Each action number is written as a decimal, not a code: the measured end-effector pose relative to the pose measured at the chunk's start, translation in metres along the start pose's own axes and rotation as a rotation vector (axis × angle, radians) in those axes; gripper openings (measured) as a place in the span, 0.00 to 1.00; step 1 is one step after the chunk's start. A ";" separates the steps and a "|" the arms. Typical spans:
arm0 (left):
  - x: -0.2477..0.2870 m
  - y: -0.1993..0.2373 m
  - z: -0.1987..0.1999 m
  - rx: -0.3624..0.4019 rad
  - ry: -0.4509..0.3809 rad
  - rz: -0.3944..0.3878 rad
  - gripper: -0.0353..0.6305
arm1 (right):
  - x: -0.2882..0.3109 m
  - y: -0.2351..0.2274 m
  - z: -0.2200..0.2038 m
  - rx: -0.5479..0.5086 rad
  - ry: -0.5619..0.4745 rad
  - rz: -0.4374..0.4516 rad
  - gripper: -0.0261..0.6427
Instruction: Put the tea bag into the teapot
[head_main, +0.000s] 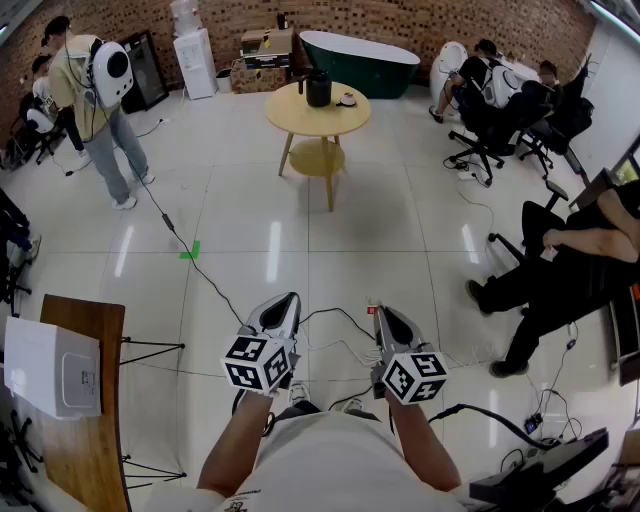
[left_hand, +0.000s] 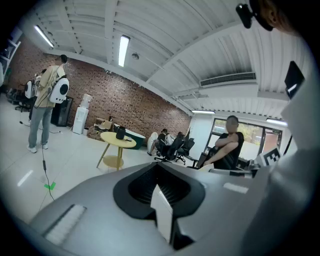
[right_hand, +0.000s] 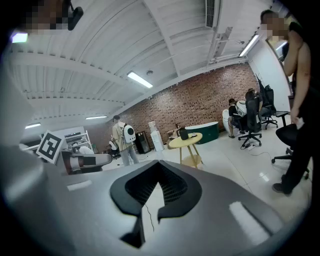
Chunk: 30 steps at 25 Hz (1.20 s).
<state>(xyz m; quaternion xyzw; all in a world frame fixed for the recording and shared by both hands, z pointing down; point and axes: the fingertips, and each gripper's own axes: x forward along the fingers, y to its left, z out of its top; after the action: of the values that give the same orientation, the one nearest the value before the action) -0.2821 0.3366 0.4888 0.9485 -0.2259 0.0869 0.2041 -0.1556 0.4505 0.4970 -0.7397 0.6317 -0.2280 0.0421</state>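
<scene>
A black teapot (head_main: 318, 88) stands on a round yellow tabletop (head_main: 300, 118) at the far side of the room. What is inside it cannot be seen from here. A small pale item (head_main: 347, 99) lies just to the right of the teapot on the same tabletop. It is too small to tell whether this is the tea bag, and no view shows the tea bag clearly. Behind the table sits a dark green tub (head_main: 360, 58) with a pale rim; its inside is hidden.

The person holds both grippers close to the body, side by side and pointing towards the table, well apart from the teapot across open floor. The left gripper (head_main: 289, 299) has its jaws drawn together, with only a pale wedge showing in the slit below the tips. The right gripper (head_main: 380, 312) is likewise closed, and pale floor with a thin dark cable line shows through its slit.

Each gripper has a smooth grey body, black ribbed pads and a cube of black-and-white square markers. The floor (head_main: 300, 230) is glossy white tile, crossed by dark cables. The far wall (head_main: 400, 20) is rough red-brown brick. The table has slim wooden legs and a smaller round shelf beneath
</scene>
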 end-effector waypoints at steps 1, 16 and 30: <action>-0.001 0.006 0.002 0.004 -0.002 -0.001 0.07 | 0.004 0.000 0.001 0.000 -0.005 -0.009 0.04; -0.004 0.072 0.018 0.018 0.020 -0.047 0.07 | 0.046 0.012 0.006 -0.028 0.002 -0.116 0.04; 0.112 0.130 0.055 0.024 0.025 -0.016 0.07 | 0.178 -0.045 0.040 0.000 0.006 -0.066 0.04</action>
<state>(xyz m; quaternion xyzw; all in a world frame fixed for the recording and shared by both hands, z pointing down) -0.2392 0.1635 0.5132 0.9516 -0.2145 0.0997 0.1961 -0.0814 0.2806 0.5272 -0.7596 0.6069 -0.2316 0.0328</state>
